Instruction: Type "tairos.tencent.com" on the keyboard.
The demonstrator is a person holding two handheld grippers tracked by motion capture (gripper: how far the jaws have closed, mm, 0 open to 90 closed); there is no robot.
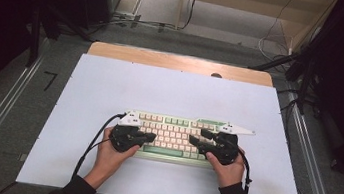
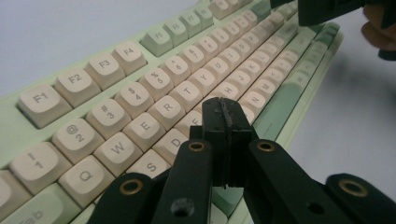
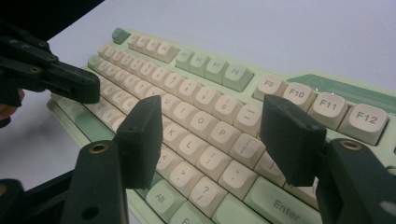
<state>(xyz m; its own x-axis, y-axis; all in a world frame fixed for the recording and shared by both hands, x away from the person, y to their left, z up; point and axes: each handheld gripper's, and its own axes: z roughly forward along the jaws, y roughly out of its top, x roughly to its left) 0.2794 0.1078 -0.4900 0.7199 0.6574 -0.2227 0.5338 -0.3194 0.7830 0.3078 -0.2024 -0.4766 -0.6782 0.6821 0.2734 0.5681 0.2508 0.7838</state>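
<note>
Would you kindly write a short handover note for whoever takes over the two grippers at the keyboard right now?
Left gripper: jaws shut, nothing between them, tip over the keys around F and G.
Right gripper: jaws open, nothing held, hovering above the right-hand letter and punctuation keys.
Keyboard: lies flat near the front middle of the white table, a hand at each end.
Done: both grippers are positioned over the keys.
Left: whether any key is pressed cannot be told; pressing probably comes next.

The keyboard [image 1: 175,136] lies across the near middle of the desk [image 1: 111,84], with the left gripper [image 1: 152,137] and right gripper [image 1: 192,140] over its two ends, tips pointing toward each other. Between those tips a short stretch of keys lies uncovered. Behind the keyboard and to either side the desk surface is bare.
</note>
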